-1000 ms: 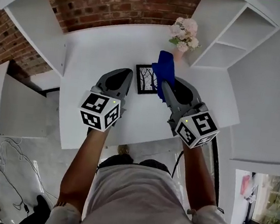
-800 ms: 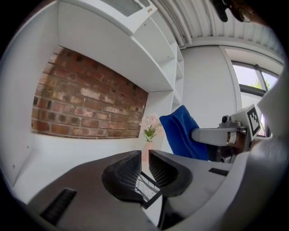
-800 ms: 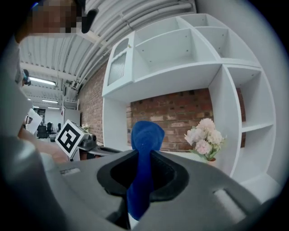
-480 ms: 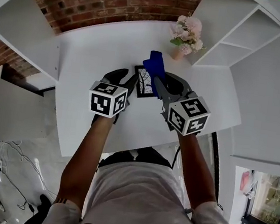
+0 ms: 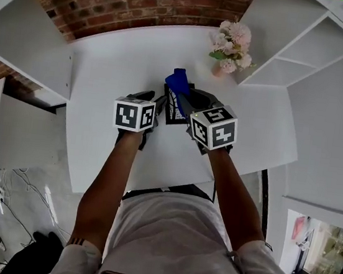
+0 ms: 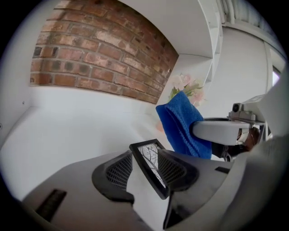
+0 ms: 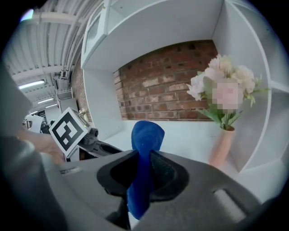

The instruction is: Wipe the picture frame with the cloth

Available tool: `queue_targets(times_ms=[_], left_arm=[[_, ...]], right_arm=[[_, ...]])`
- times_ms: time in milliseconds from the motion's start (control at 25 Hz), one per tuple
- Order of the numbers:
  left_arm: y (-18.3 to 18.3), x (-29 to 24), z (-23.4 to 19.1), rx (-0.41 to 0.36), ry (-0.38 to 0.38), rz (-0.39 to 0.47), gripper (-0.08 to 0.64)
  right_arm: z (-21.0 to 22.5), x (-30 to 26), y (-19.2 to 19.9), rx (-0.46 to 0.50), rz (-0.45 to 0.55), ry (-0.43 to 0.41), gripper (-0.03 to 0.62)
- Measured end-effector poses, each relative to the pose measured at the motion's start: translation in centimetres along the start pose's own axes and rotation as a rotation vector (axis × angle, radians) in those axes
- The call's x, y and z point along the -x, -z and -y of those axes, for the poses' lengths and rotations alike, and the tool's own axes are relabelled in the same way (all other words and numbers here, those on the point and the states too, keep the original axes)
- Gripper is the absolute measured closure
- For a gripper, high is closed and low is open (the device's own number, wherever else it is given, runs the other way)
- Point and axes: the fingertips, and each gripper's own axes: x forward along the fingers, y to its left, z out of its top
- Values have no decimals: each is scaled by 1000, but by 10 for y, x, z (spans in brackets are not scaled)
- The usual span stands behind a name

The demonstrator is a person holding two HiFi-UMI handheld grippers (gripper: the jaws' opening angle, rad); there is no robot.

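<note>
blue cloth [image 7: 146,133] is clamped between the closed jaws of the right gripper [image 7: 142,175], with its free end standing up past them, close by the far side of the frame [image 6: 151,163] on the white bench [image 5: 118,63]. the left gripper [image 6: 145,174] is set with its jaws apart; they have just been opening, and the frame stands between them with bench showing beside one pad, so no grip is judged to be made yet. the step in hand is best done by closing the left jaws lightly on the black border, not the glass, so that the frame is steadied before any wiping. the cloth should then be laid broadly on the glass and drawn across in overlapping strokes. pressure should be kept light, and the strokes kept clear of the flowers [image 5: 232,44] near the far corner. in the head view the jaws of both grippers and the near part of the frame are covered by the marker cubes. whether the frame lies flat or leans on a stand cannot be settled, and contact at the left gripper's far pad cannot be made out.
</note>
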Motion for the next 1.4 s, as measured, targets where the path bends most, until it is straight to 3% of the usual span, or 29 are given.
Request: queue_targets(times_ms=[400, 760, 1080, 1400], left_arm=[[26, -30, -13, 54, -29, -123, 385], [40, -38, -19, 67, -52, -167, 385], [41, -39, -19, 64, -66, -156, 385], [40, -38, -19, 65, -62, -144, 385]], right_arm=[[8, -38, 31, -25, -162, -46, 527], [6, -64, 47, -20, -275, -90, 526], [14, -81, 67, -19, -371, -55, 526], [40, -74, 70, -39, -380, 12, 526]])
